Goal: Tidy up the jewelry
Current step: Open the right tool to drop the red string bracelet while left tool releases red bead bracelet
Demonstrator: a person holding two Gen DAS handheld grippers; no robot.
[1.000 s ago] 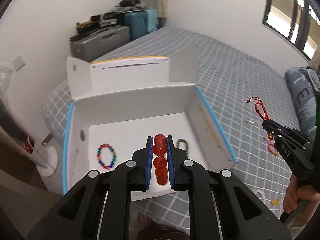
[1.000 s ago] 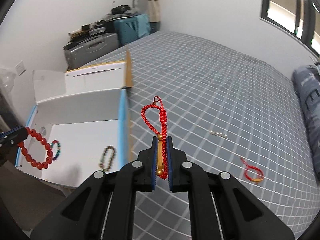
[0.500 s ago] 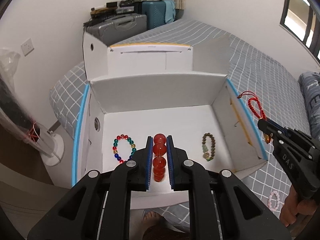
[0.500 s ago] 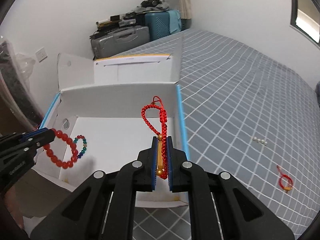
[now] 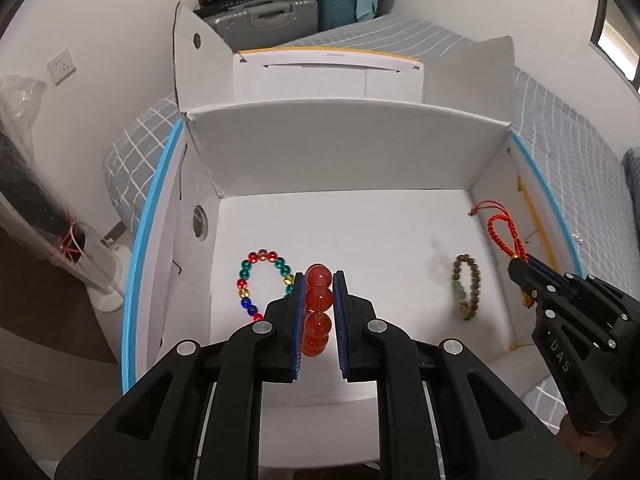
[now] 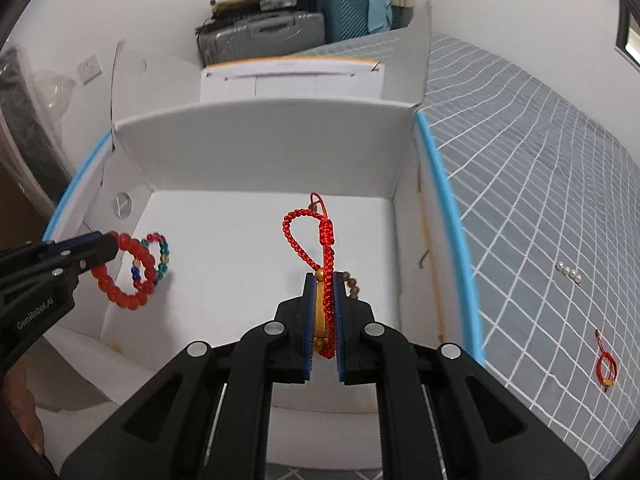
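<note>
Evidently both tongs hang over the open white box [image 5: 348, 148] on the bed [image 6: 540, 184] so each piece can be dropped inside. The left tongs [image 5: 318, 312] are clenched on a red bead bracelet [image 5: 317, 312], just right of the multicoloured bracelet [image 5: 262, 280] on the box floor. The right tongs [image 6: 323, 316] grasp a red cord bracelet [image 6: 316, 236] above the brown bead bracelet [image 5: 466, 286], mostly hidden from the right camera. Two small pieces on the bed, a red loop [image 6: 606, 368] and pale beads [image 6: 570, 272], are too small to identify.

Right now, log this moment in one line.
left tool: holds red bead bracelet | right tool: holds red cord bracelet | both over white box
</note>
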